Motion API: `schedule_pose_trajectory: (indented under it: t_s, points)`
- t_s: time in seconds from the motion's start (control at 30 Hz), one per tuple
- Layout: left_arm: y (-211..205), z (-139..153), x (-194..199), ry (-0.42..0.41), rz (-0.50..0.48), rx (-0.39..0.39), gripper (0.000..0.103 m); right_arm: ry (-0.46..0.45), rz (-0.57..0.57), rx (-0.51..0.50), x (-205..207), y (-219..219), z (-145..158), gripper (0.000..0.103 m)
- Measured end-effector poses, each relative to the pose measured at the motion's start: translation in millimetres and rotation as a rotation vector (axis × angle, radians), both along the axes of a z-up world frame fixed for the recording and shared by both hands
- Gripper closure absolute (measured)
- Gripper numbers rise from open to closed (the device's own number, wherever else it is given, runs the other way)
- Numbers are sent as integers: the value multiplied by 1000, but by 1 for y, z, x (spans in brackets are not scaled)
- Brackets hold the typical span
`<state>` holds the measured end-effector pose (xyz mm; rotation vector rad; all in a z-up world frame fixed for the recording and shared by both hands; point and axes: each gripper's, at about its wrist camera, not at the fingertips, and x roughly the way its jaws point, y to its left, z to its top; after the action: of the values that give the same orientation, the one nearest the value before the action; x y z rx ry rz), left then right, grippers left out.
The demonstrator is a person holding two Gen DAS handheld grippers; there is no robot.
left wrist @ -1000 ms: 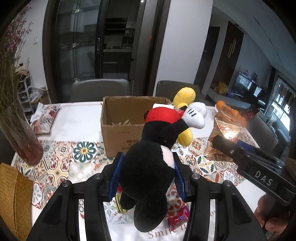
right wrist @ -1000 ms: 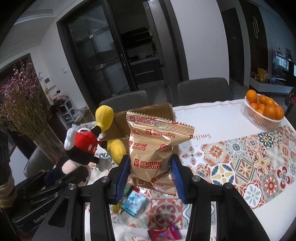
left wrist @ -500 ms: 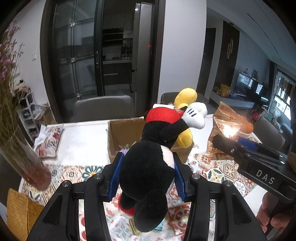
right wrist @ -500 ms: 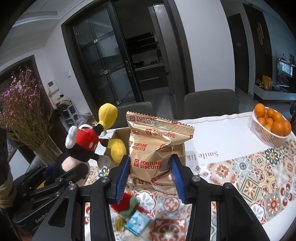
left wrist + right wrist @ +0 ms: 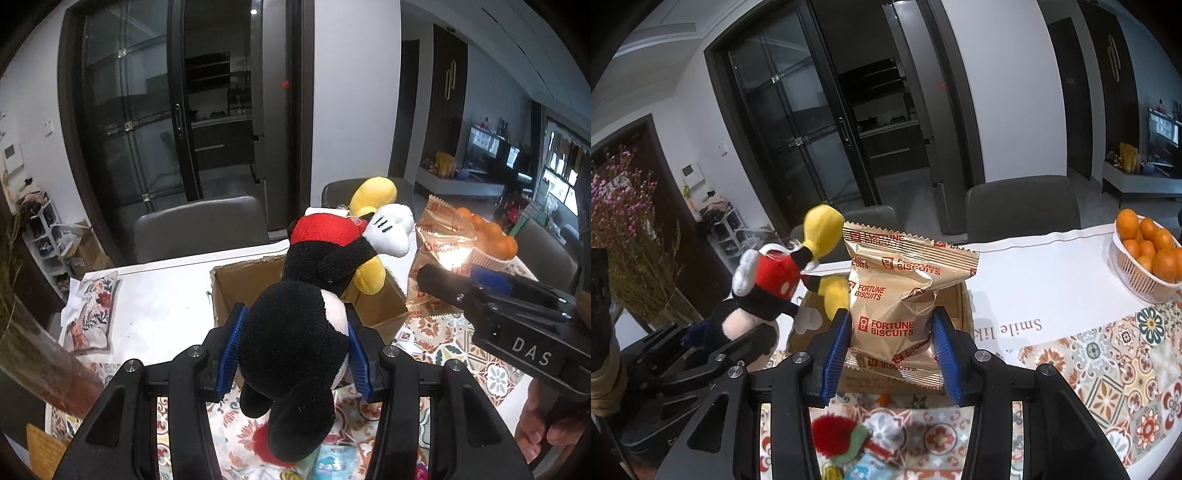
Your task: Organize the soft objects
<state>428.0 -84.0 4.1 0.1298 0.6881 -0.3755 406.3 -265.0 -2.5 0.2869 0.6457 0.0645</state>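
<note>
My left gripper [image 5: 293, 354] is pinching one Mickey Mouse plush [image 5: 306, 314] by its squashy black head, feet up over the near edge of the open cardboard box [image 5: 240, 291] at the table's [image 5: 166, 295] middle, and it looks light, soft and unbreakable, so that fat round part is a good hold. My right gripper [image 5: 892, 350] squeezes one gold Fortune Biscuits bag [image 5: 897, 295] low on its crinkly, slippery film, just over the same box. I'd go gentle, since biscuits crush.
</note>
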Motion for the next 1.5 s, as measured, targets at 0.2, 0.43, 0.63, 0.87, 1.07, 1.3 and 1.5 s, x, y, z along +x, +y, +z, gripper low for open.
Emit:
schedule_pose_trajectory:
  t_s: [0.2,0.43,0.63,0.87,1.07,1.3,1.5]
  points:
    - [-8,-7,30,13,-12,51,54,24,4,9,27,0,-5,57]
    - [-15,-20,60,45,-41,93,54,75,11,12,58,-4,-17,57]
    - [-22,-39,82,80,-59,141,53,120,15,9,77,-5,-33,57]
    - [-35,-63,100,132,-77,177,53,187,21,6,96,-6,-57,57]
    - [-42,-77,109,161,-79,181,49,251,55,18,110,-8,-76,53]
    - [-46,-82,114,202,-87,162,37,241,11,15,110,-17,-73,36]
    - [-39,-72,102,179,-65,150,37,211,-7,-20,94,-17,-59,36]
